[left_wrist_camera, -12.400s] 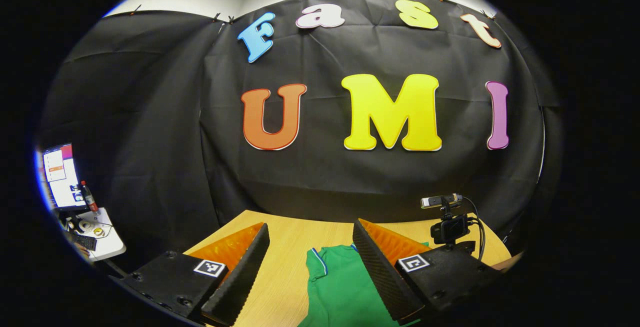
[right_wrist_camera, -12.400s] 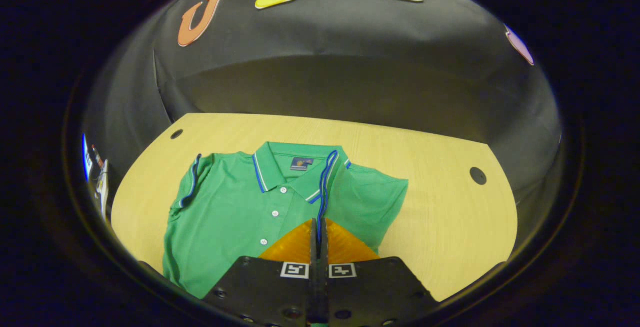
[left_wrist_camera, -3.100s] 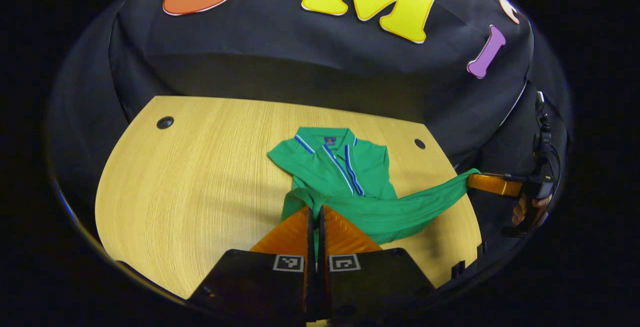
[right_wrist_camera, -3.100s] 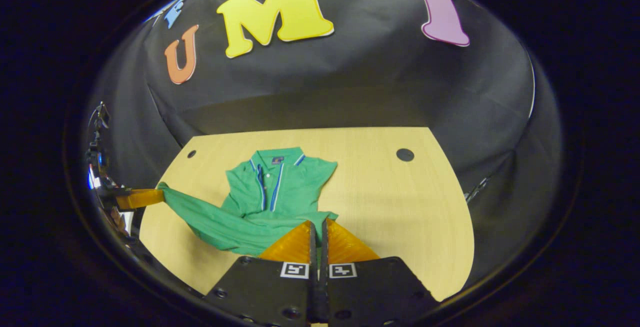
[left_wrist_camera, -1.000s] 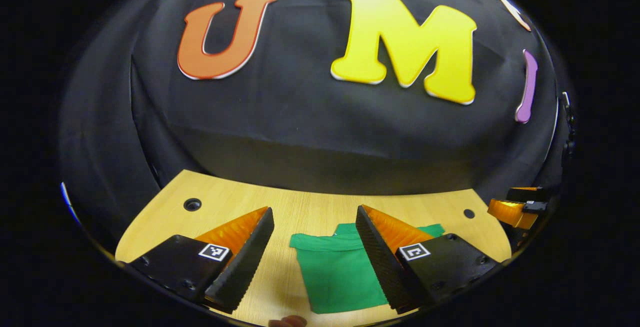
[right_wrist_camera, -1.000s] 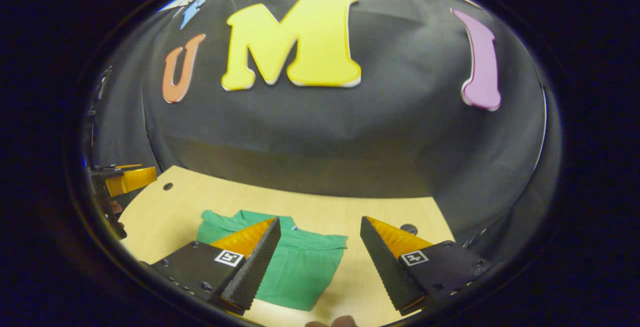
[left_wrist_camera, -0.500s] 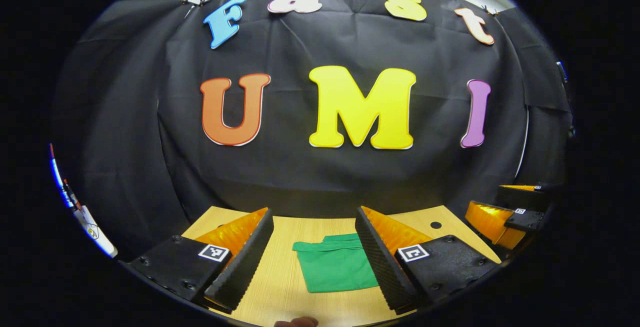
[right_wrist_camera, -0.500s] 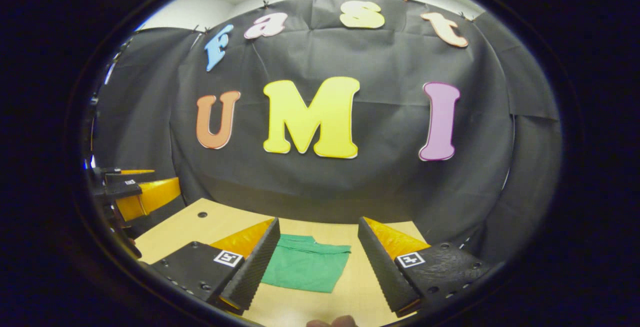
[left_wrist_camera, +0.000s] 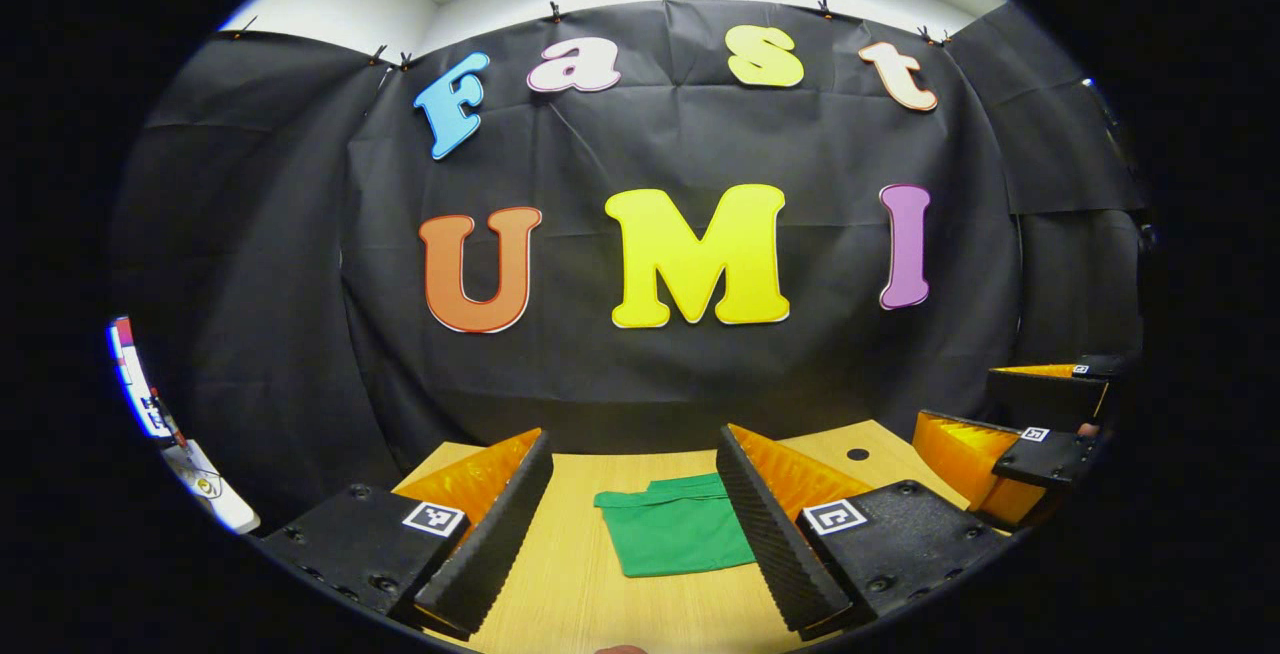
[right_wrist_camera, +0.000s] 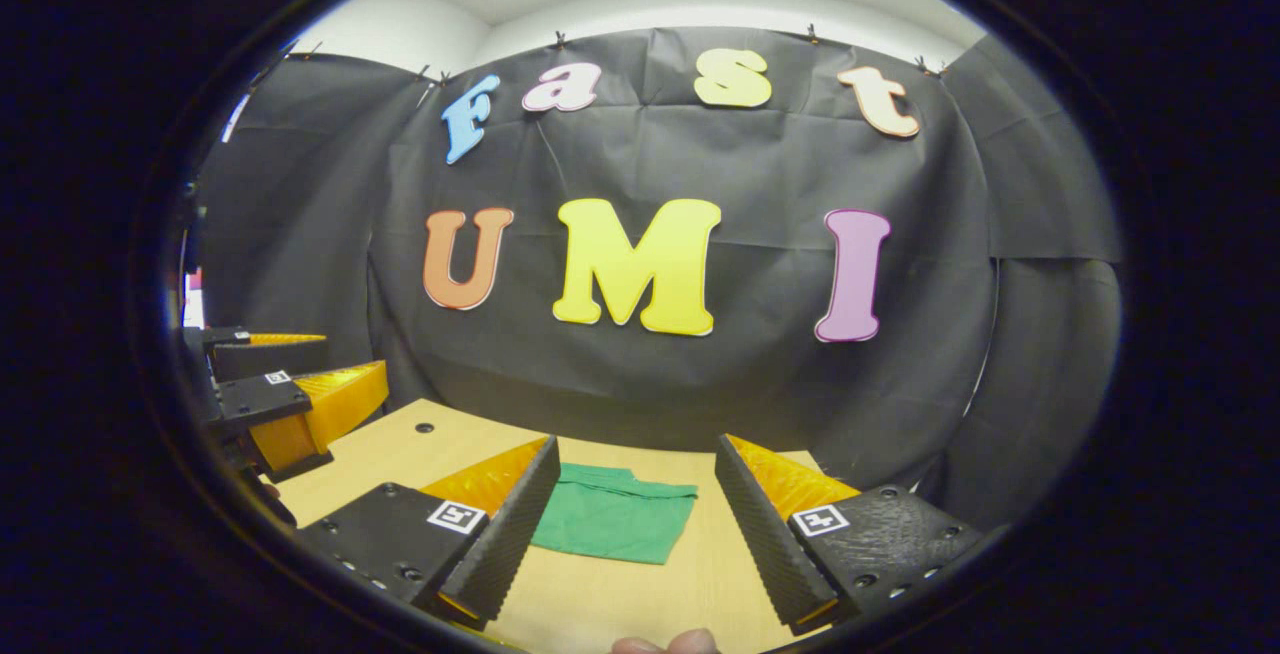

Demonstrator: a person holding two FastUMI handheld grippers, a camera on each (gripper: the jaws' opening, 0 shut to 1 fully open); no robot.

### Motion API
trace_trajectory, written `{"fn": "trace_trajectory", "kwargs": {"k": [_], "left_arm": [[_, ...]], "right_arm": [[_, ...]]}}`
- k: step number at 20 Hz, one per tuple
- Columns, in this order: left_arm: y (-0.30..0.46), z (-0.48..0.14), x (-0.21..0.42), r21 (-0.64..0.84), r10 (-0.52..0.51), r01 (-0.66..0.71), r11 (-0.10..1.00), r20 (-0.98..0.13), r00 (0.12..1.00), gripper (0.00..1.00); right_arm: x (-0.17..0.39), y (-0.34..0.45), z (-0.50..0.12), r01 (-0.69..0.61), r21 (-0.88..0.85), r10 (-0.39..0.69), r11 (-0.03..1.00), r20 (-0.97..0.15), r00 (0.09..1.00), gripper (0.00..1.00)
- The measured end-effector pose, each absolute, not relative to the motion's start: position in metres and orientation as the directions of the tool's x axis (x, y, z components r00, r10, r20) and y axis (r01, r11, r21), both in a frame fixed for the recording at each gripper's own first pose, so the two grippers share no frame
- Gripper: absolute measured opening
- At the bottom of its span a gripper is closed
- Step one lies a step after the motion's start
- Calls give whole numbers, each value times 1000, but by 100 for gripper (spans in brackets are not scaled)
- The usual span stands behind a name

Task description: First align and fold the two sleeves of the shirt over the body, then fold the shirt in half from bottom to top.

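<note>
Both folds look finished from my station: the shirt [left_wrist_camera: 673, 534] lies on the tabletop [left_wrist_camera: 575, 584] as a compact green rectangle, no sleeve sticking out, its doubled edge toward the far edge. I judge the sleeve step and the bottom-to-top fold complete; at most a check of edge alignment is left, and the pictures are too small to grade that.

Left gripper [left_wrist_camera: 634, 524]: held above the near edge with its jaws spread wide, nothing between them; the shirt shows in the gap, well beyond the tips. In the right gripper view the left gripper [right_wrist_camera: 300, 404] sits off the left edge of the tabletop, apart from the cloth.

Right gripper [right_wrist_camera: 637, 519]: likewise spread and empty, the shirt [right_wrist_camera: 613, 524] lying ahead of it, partly behind one finger [right_wrist_camera: 505, 539]. In the left gripper view it [left_wrist_camera: 1010, 444] hangs past the right edge.

Surroundings: a round cable hole [left_wrist_camera: 857, 454] near the far right corner and another [right_wrist_camera: 425, 428] near the far left corner, both clear of the shirt. A fingertip [right_wrist_camera: 665, 644] shows at the near edge. I see nothing standing between either gripper and the shirt.
</note>
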State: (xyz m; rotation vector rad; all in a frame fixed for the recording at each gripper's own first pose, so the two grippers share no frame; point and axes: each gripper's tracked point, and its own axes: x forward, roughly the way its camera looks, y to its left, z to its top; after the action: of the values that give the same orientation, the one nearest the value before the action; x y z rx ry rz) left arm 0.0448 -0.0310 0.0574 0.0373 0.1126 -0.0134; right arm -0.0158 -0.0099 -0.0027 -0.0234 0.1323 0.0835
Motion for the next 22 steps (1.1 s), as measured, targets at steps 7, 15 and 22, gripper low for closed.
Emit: {"fn": "trace_trajectory", "kwargs": {"k": [7,15,22], "left_arm": [[-43,64,48,40,-30,34,999,-98,995,100],[-39,70,55,33,-9,12,999,-93,996,100],[-36,70,60,23,-1,3,1000,-105,994,100]], "right_arm": [[-12,-22,1,-55,4,55,998,-129,990,95],[-6,-28,11,-51,-10,50,999,-101,994,97],[0,-27,20,-48,-18,46,999,-82,996,95]]}}
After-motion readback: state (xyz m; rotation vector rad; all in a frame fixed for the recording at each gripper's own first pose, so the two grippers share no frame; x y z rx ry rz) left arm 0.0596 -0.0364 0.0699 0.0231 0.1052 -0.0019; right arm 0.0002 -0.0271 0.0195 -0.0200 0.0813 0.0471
